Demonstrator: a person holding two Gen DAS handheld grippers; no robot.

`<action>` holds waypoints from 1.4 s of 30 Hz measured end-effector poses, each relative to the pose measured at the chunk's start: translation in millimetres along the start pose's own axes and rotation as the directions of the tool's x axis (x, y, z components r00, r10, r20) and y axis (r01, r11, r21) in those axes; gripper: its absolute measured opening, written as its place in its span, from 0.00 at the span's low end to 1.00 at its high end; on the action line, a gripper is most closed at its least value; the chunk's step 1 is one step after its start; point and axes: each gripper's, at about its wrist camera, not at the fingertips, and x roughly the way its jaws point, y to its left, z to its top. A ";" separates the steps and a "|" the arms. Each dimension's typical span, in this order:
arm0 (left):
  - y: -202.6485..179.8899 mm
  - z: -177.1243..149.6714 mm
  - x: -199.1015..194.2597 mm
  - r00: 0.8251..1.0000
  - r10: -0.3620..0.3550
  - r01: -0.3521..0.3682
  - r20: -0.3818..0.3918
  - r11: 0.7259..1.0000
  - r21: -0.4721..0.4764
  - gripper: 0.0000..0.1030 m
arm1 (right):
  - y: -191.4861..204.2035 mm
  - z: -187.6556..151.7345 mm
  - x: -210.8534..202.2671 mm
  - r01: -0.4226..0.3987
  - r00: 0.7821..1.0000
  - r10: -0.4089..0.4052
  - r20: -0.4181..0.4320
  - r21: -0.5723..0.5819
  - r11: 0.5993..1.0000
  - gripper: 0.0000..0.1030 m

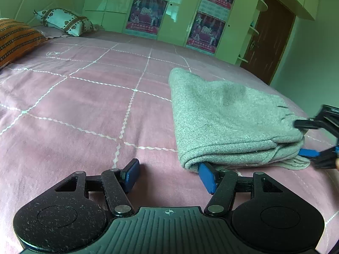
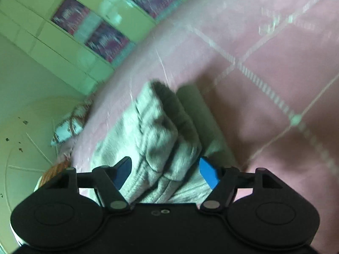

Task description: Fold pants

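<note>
Grey woolly pants (image 1: pixel 228 122) lie folded into a thick wedge on the pink quilted bed (image 1: pixel 84 105); left gripper (image 1: pixel 169 176) released; right gripper (image 2: pixel 165 171) released, straddling the fold.

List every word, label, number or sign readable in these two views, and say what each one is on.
None can be read.
Posters on the wardrobe doors: lines of print, too small and blurred to make out.
The same posters in the right wrist view: smeared by motion blur.
Grey pants, pink bedspread, pillows: pattern only, no lettering.
</note>
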 end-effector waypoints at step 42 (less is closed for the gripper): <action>-8.2 -6.2 7.4 0.998 0.048 -0.047 0.035 0.999 -0.028 0.62 | 47.2 -0.6 -38.3 0.054 0.987 0.013 0.163 -0.397 0.916 0.39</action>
